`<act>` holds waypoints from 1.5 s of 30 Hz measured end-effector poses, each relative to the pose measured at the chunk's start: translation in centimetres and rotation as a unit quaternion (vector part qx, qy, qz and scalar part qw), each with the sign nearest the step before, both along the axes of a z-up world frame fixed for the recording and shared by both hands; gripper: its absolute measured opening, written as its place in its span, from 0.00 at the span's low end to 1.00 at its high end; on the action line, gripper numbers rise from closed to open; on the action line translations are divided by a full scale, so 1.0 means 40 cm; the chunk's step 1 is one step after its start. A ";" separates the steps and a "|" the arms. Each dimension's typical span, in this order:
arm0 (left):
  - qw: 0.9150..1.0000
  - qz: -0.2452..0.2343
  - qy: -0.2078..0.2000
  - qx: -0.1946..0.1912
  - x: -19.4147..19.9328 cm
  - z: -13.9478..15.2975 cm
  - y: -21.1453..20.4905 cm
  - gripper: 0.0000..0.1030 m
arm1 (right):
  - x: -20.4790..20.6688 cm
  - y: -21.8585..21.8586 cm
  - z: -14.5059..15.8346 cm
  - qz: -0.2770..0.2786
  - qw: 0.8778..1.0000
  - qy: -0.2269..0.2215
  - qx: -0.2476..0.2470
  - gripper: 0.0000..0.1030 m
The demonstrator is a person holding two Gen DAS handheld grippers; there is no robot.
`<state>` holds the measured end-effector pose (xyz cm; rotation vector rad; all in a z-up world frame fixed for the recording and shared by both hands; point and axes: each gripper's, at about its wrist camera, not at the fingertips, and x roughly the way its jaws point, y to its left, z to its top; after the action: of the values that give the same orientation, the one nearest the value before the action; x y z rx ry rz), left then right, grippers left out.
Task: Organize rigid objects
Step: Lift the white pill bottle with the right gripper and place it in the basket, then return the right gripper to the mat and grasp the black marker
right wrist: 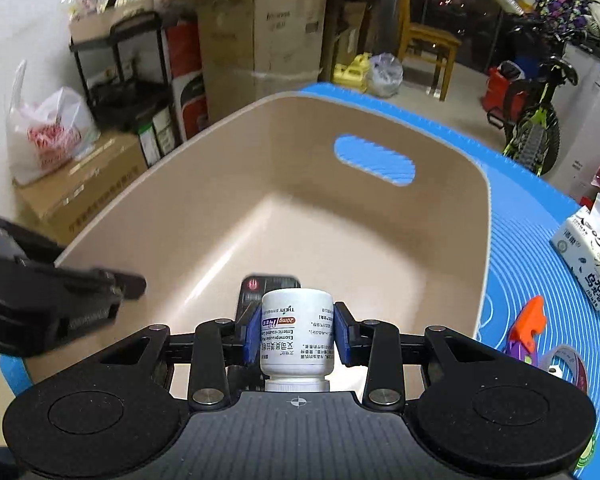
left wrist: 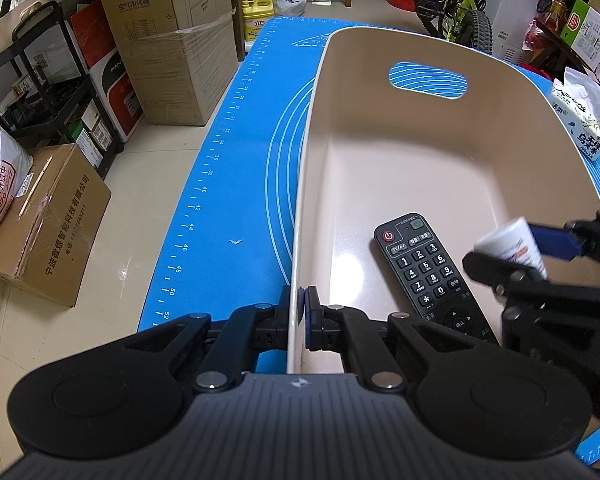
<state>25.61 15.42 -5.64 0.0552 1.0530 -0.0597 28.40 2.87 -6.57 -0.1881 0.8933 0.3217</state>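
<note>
A beige plastic bin [left wrist: 440, 152] [right wrist: 300, 152] with a handle slot stands on the blue mat [left wrist: 240, 184]. A black remote control [left wrist: 428, 272] lies on its floor; its top shows in the right wrist view [right wrist: 260, 284]. My left gripper [left wrist: 300, 312] is shut on the bin's left wall near the rim. My right gripper [right wrist: 296, 332] is shut on a white pill bottle [right wrist: 296, 332], held upside down above the remote inside the bin. The bottle [left wrist: 508, 246] and right gripper [left wrist: 540, 260] also show in the left wrist view.
A tissue pack [right wrist: 588, 256] [left wrist: 580, 120], an orange and purple toy [right wrist: 528, 324] and a tape roll [right wrist: 564, 364] lie on the mat right of the bin. Cardboard boxes [left wrist: 172, 40], a black shelf [left wrist: 48, 80] and a bicycle [right wrist: 536, 120] stand around the table.
</note>
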 end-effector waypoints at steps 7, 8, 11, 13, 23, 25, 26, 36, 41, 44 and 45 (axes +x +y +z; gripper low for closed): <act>1.000 0.000 0.000 0.004 0.002 0.001 0.001 0.06 | 0.004 0.000 -0.036 0.004 0.999 0.042 -0.017 0.43; 1.000 0.000 0.000 0.004 0.002 0.001 0.000 0.06 | 0.002 0.000 -0.036 0.006 0.999 0.040 -0.017 0.48; 1.000 0.000 0.000 0.006 0.002 0.000 0.000 0.06 | 0.000 -0.009 -0.024 -0.002 0.999 0.033 0.005 0.51; 1.000 0.000 0.000 0.006 0.002 0.000 0.000 0.06 | -0.004 -0.022 -0.017 -0.007 0.999 0.030 0.022 0.51; 1.000 0.000 0.000 0.005 0.003 -0.001 0.001 0.06 | -0.054 -0.107 0.084 -0.046 0.996 -0.036 0.074 0.72; 1.000 0.000 0.000 0.006 0.002 -0.001 0.000 0.06 | -0.061 -0.133 0.110 -0.056 0.994 -0.053 0.081 0.72; 1.000 0.000 0.000 0.006 0.002 -0.001 0.000 0.06 | -0.064 -0.149 0.123 -0.061 0.993 -0.061 0.084 0.72; 1.000 -0.001 -0.001 0.007 0.000 -0.003 -0.004 0.07 | -0.088 -0.346 0.138 -0.155 0.979 -0.102 0.086 0.72; 1.000 -0.001 -0.001 0.006 0.000 -0.005 -0.003 0.07 | -0.095 -0.457 0.092 -0.203 0.973 -0.090 0.055 0.72; 1.000 -0.001 -0.001 0.007 0.000 -0.005 -0.003 0.07 | -0.112 -0.507 0.058 -0.227 0.969 -0.082 0.043 0.72; 1.000 -0.001 -0.001 0.007 0.000 -0.005 -0.003 0.07 | -0.118 -0.518 0.046 -0.233 0.969 -0.079 0.039 0.72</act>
<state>25.63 15.32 -5.86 0.0681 1.0516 -0.0544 23.66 -17.87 -4.72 0.0704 0.7394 -0.0956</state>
